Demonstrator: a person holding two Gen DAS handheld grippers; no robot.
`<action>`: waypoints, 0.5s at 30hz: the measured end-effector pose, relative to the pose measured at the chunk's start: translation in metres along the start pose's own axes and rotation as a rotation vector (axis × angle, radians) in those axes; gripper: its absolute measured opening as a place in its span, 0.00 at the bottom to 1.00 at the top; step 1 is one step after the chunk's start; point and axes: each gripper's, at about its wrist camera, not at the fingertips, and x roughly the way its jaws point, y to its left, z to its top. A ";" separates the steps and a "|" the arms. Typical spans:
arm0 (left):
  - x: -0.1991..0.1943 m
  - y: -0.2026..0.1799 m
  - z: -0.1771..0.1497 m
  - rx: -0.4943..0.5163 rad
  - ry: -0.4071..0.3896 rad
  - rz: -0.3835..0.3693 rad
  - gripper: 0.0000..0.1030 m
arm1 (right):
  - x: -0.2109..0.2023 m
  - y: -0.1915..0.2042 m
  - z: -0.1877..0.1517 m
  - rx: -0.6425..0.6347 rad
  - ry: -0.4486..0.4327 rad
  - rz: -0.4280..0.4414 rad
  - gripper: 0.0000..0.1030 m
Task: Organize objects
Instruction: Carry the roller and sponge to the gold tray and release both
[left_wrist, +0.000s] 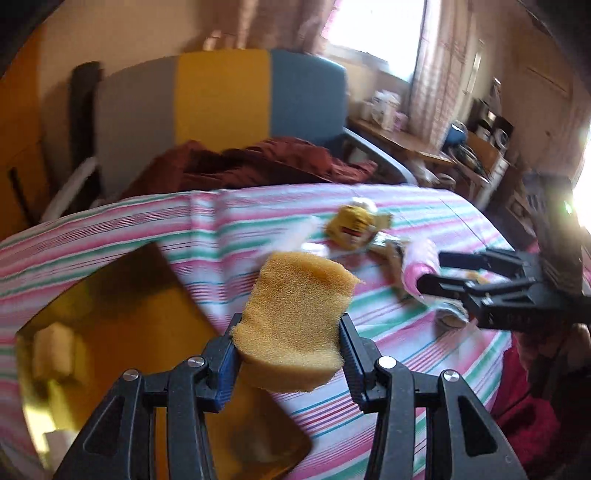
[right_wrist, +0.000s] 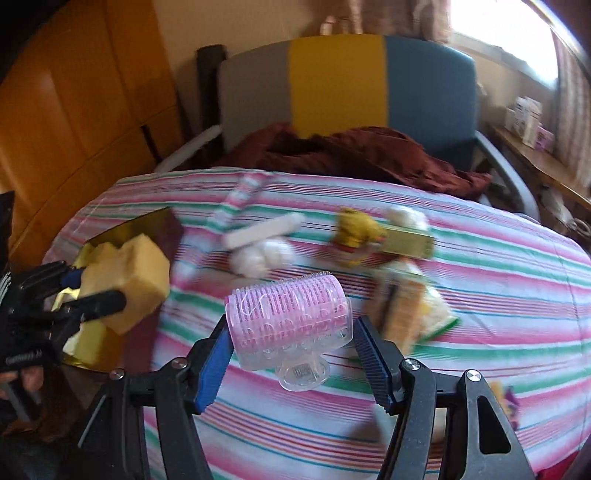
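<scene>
the left gripper is clenching a yellow sponge between its blue pads, the sponge sticking up and forward past the fingertips and bulging where it is being squeezed; it is hanging over the near edge of a gold tray that is sitting on the striped tablecloth, and a pale block is lying inside that tray, too blurred to name. in the right wrist view the same sponge is showing at the left, over the gold tray, with the left gripper pinching it from both sides. the right gripper is grasping a pink hair roller on a clear plastic stand, its left pad pressing on the roller's end and its right pad sitting at the other end, though whether that one is touching is hard to say. the roller is being held above the cloth near the table's middle. farther back on the cloth a yellow crumpled packet, some white fluffy balls and a white stick are lying loose, all smeared by blur. a chair with grey, yellow and blue panels is standing behind the table with a dark red cloth heaped on its seat.
</scene>
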 end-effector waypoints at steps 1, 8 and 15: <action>-0.007 0.010 -0.002 -0.016 -0.008 0.015 0.47 | 0.001 0.013 0.001 -0.013 -0.002 0.025 0.64; -0.055 0.087 -0.022 -0.151 -0.071 0.127 0.47 | 0.017 0.112 0.004 -0.128 0.017 0.198 0.64; -0.085 0.143 -0.042 -0.255 -0.109 0.204 0.47 | 0.051 0.216 -0.009 -0.242 0.101 0.359 0.64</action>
